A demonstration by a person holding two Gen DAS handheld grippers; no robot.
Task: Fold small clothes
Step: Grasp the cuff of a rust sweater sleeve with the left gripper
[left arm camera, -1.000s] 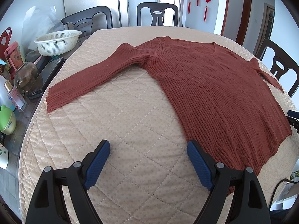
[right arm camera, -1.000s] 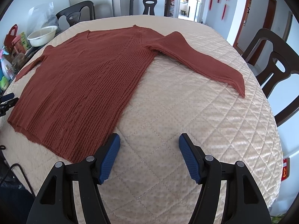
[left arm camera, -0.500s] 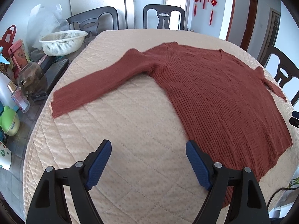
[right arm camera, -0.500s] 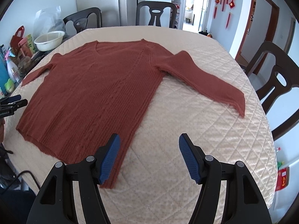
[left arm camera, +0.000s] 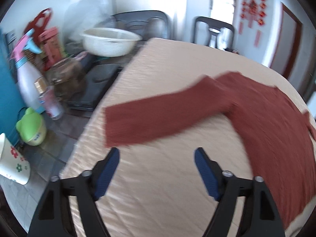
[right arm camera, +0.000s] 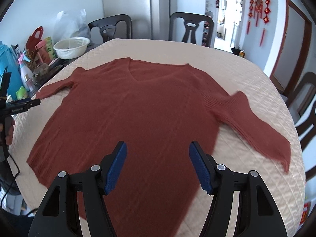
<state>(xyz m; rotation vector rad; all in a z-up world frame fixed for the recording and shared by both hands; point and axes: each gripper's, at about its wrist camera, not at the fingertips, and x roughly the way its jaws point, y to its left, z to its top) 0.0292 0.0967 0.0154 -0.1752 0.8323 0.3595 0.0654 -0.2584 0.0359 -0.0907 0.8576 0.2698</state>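
Note:
A rust-red V-neck knit sweater (right arm camera: 138, 106) lies flat, sleeves spread, on the table's quilted beige cover (right arm camera: 246, 75). My right gripper (right arm camera: 158, 165) is open and empty, held above the sweater's lower middle. My left gripper (left arm camera: 157, 169) is open and empty over the cover, just short of the cuff of the sweater's left sleeve (left arm camera: 158, 122). The left gripper also shows at the left edge of the right wrist view (right arm camera: 29, 103), near that sleeve's end. The left wrist view is blurred by motion.
Left of the table's edge stand a white basket (left arm camera: 110, 41), a spray bottle (left arm camera: 27, 75), a small bottle (left arm camera: 49, 102), a green frog-shaped container (left arm camera: 32, 127) and a dark flat case (left arm camera: 98, 85). Dark chairs (right arm camera: 191, 27) ring the table.
My left gripper has swung left toward the sleeve cuff and the table's left edge. My right gripper has moved left from the bare cover to above the sweater's body. Both stay open.

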